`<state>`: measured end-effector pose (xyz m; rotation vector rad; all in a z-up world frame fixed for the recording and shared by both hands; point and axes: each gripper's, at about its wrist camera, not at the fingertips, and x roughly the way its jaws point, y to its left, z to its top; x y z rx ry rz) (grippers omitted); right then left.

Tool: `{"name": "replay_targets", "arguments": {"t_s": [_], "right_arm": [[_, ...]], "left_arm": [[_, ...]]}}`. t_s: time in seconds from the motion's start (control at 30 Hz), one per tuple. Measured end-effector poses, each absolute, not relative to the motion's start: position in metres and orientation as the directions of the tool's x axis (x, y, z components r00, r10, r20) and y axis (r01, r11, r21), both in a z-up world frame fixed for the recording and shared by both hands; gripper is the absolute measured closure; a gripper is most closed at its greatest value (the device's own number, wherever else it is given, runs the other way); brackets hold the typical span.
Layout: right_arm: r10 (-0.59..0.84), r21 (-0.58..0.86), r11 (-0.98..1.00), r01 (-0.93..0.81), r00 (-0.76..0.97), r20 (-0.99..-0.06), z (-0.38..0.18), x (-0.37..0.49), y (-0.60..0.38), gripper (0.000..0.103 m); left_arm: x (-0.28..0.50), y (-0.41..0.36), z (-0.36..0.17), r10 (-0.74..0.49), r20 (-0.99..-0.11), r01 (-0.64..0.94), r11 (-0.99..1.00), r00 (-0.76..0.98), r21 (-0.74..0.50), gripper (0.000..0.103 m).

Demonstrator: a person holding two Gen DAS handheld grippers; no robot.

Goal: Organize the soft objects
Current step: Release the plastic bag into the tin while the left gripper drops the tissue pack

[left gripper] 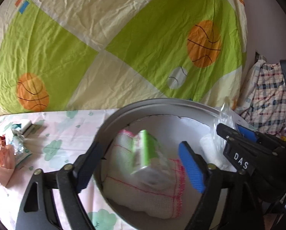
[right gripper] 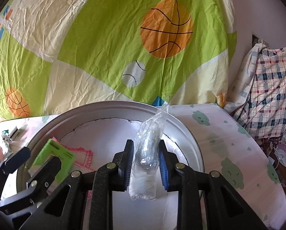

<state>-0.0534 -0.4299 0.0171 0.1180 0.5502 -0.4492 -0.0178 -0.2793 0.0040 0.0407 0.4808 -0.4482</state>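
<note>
Left wrist view. Green tissue pack (left gripper: 145,151), blurred, sits on a folded pink-edged cloth (left gripper: 143,189) inside the round metal tray (left gripper: 112,122). Both look light and soft; the pack would squash under a hard pinch, so take it across its short sides, and its wrapper looks slick (a judgement only). Left gripper (left gripper: 141,164): jaws spread wide, one either side of the pack, pads not pressing on it. Right gripper (left gripper: 237,132) enters from the right with crinkled clear plastic at its tip. More small packets lie far left on the tablecloth (left gripper: 53,134).

Right wrist view. Right gripper (right gripper: 145,159) has a plastic-wrapped white roll (right gripper: 144,186) between its pads, clear wrapper tail sticking up toward the far rim. Jaws stand narrow around it; whether the pads press or have let go I cannot tell. The roll hangs over the tray's near middle. Light, compressible, wrapper slippery: grip the roll body, not the loose tail. Left gripper (right gripper: 37,159) is at left, above the green pack.
</note>
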Motion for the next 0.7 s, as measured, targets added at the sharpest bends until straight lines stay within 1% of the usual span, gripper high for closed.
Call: {"name": "replay_targets", "arguments": {"t_s": [0.03, 0.07, 0.13, 0.2, 0.33, 0.57, 0.7], "right_arm": [[-0.375, -0.004, 0.898, 0.441, 0.759, -0.532, 0.017, -0.054, -0.43, 0.064], [-0.376, 0.006, 0.895, 0.447, 0.76, -0.53, 0.018, -0.055, -0.432, 0.06], [-0.38, 0.039, 0.885, 0.463, 0.769, -0.515, 0.021, -0.061, -0.436, 0.031], [-0.372, 0.098, 0.878, 0.468, 0.798, -0.474, 0.028, -0.071, -0.44, 0.023], [-0.378, 0.166, 0.868, 0.468, 0.84, -0.389, 0.039, -0.088, -0.441, 0.022], [-0.386, 0.205, 0.854, 0.479, 0.846, -0.368, 0.04, -0.092, -0.441, 0.022], [-0.427, 0.194, 0.846, 0.496, 0.849, -0.31, 0.043, -0.1, -0.432, 0.022]], "left_arm": [[-0.019, -0.276, 0.006, -0.386, -0.44, 0.402, 0.914, 0.811, -0.06, 0.0], [-0.02, -0.272, 0.007, -0.384, -0.427, 0.396, 0.916, 0.819, -0.064, 0.0], [-0.018, -0.265, 0.009, -0.403, -0.426, 0.407, 0.909, 0.81, -0.088, 0.0], [-0.017, -0.26, 0.01, -0.396, -0.433, 0.392, 0.914, 0.81, -0.104, 0.0], [-0.017, -0.252, 0.011, -0.379, -0.43, 0.371, 0.923, 0.82, -0.106, 0.0], [-0.022, -0.237, 0.014, -0.306, -0.403, 0.317, 0.948, 0.863, -0.04, 0.0], [-0.024, -0.228, 0.015, -0.267, -0.381, 0.285, 0.958, 0.885, -0.01, 0.0]]}}
